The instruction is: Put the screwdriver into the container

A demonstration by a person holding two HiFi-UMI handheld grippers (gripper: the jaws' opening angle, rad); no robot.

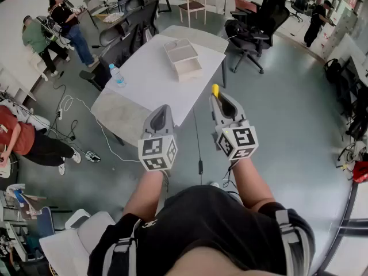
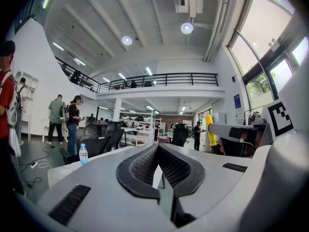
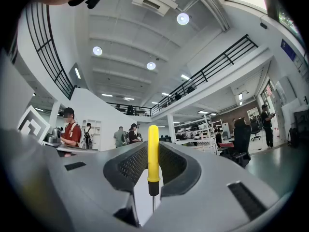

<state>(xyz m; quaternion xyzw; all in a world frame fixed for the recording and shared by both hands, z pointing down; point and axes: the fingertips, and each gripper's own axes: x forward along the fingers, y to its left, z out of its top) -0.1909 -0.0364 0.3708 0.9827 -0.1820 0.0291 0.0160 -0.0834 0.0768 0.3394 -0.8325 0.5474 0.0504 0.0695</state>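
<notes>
A screwdriver with a yellow handle is clamped in my right gripper, the handle poking out past the jaw tips. In the right gripper view the handle stands upright between the pads and the thin metal shaft runs back toward the camera. The container, a pale open box, sits at the far end of the white table, well ahead of both grippers. My left gripper is shut with nothing in it and is held level beside the right one. In the left gripper view its tips meet.
A water bottle stands at the table's left edge. Black office chairs stand behind the table and at the right. Several people are at the far left. A cable lies on the floor below the grippers.
</notes>
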